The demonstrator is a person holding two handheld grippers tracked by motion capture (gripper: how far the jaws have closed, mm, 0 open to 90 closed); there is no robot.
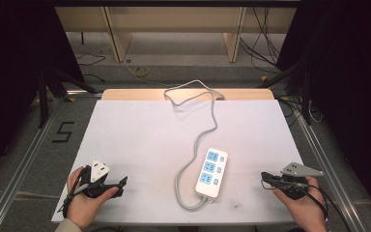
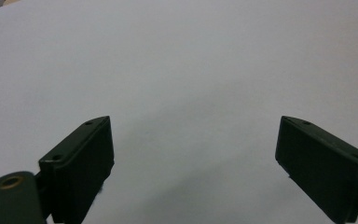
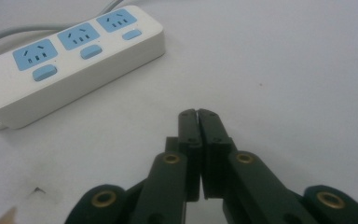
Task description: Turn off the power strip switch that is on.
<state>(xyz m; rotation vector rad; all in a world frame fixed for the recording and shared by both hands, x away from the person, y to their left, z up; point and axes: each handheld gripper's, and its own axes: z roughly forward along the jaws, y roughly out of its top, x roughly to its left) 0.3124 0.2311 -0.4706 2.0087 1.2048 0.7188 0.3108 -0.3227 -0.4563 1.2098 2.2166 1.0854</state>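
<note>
Resting at the near table [image 1: 140, 135] edge, before any contact: left gripper [image 1: 121, 182] at 8 o'clock, jaws wide; right gripper [image 1: 264, 180] at 4 o'clock, jaws closed, empty. Power strip [image 1: 211, 172] lying between, untouched. Next, likely reaching in toward its switches.

One power strip [image 1: 211, 173]; two claws [image 1: 121, 182]

Both grippers are black, each gripped by a bare hand. The left gripper [image 1: 118, 184] carries a grey three-cornered plate on top, as does the right gripper [image 1: 265, 180]. Thin black cables trail past the wrists. Brass-coloured rivets mark the flat, rectangular jaws' linkages.
</note>
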